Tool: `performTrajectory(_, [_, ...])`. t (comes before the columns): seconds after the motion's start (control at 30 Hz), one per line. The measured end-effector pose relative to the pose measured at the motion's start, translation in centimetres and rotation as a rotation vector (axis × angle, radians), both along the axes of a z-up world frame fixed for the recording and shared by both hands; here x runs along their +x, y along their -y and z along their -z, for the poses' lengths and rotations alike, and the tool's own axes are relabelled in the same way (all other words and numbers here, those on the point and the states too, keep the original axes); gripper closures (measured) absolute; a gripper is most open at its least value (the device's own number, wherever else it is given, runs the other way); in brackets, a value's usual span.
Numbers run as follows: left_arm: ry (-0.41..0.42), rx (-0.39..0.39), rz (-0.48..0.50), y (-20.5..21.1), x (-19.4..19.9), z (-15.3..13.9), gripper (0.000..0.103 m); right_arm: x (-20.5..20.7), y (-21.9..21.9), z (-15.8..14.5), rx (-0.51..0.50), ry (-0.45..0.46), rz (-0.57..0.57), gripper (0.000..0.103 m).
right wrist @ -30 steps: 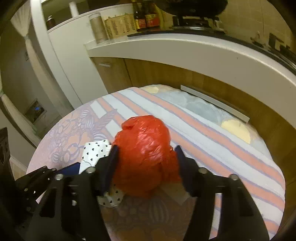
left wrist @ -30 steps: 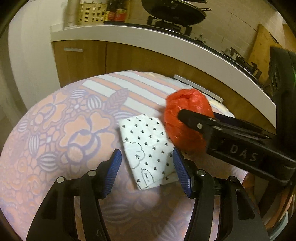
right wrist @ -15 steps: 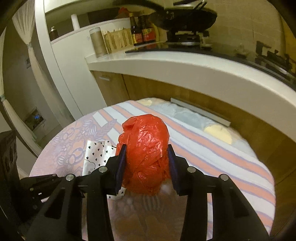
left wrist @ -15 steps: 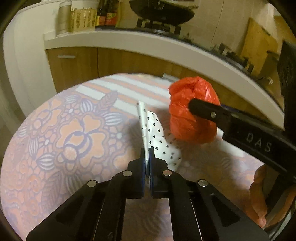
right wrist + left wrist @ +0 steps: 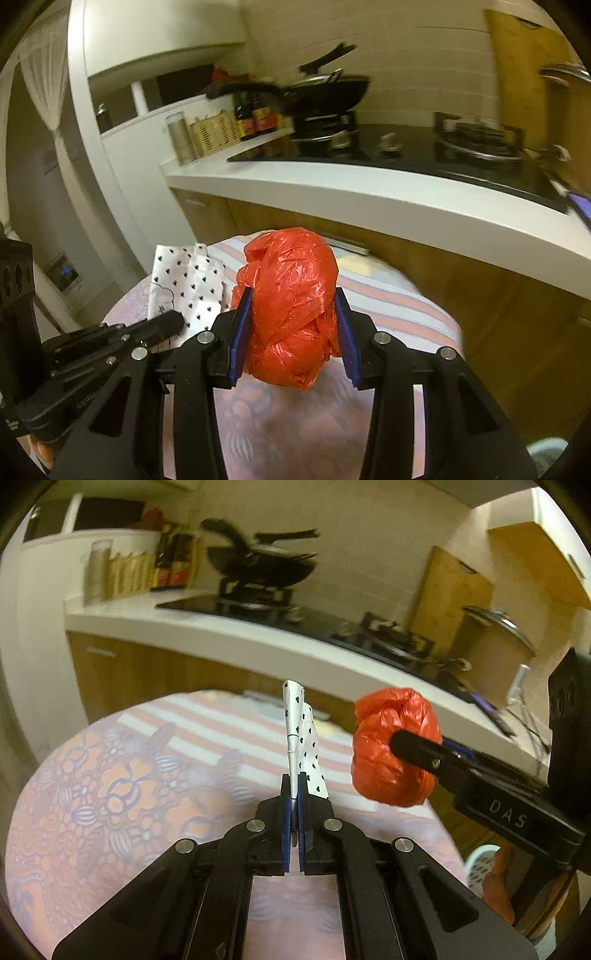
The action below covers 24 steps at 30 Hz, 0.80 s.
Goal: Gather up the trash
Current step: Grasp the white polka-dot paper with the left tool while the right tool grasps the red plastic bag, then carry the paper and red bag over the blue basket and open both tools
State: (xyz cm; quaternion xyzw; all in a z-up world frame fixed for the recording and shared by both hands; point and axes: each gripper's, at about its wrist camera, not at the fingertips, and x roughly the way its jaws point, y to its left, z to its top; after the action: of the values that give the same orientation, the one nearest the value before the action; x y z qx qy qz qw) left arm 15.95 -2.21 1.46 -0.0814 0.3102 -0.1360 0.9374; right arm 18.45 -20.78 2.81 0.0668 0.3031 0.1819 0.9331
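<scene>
The left gripper (image 5: 294, 786) has its fingers (image 5: 284, 812) pinched tight on the lower edge of a white, heart-dotted wrapper (image 5: 301, 738), which stands nearly upright above them, clear of the patterned tabletop (image 5: 110, 775). The right gripper (image 5: 291, 325) clamps a crumpled red plastic bag (image 5: 291, 306) between its blue pads, the bundle bulging above and below the fingers and held just above the cloth. In the right wrist view the wrapper (image 5: 188, 280) hangs just beside the bag. Both pieces of trash appear lifted, so the step in hand is probably the carry to a bin. A pale perforated basket (image 5: 480, 867) shows low at the right edge of the left view and may be the target, though that is uncertain. To do this well, both grips should hold steady, since the thin wrapper could slip and the springy bag could squeeze out. Behind, the kitchen counter (image 5: 369, 192) and wok (image 5: 325, 92) lie well apart.
</scene>
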Motion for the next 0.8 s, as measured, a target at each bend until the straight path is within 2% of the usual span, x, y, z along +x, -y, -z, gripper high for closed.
performTrajectory(0.37, [0.045,-0.039,0.192,7.9,-5.0,-1.5,0.103,-9.7,8.8,-2.1,-0.031,0.046,0.150,0.064])
performTrajectory(0.6, [0.065,-0.017,0.333,14.6,-8.0,-1.8,0.103,-14.8,15.0,-0.6,-0.053,0.019,0.277,0.064])
performTrajectory(0.8, [0.042,-0.007,0.434,19.5,-9.8,-0.6,0.103,-18.0,19.8,1.5,-0.075,-0.023,0.377,0.064])
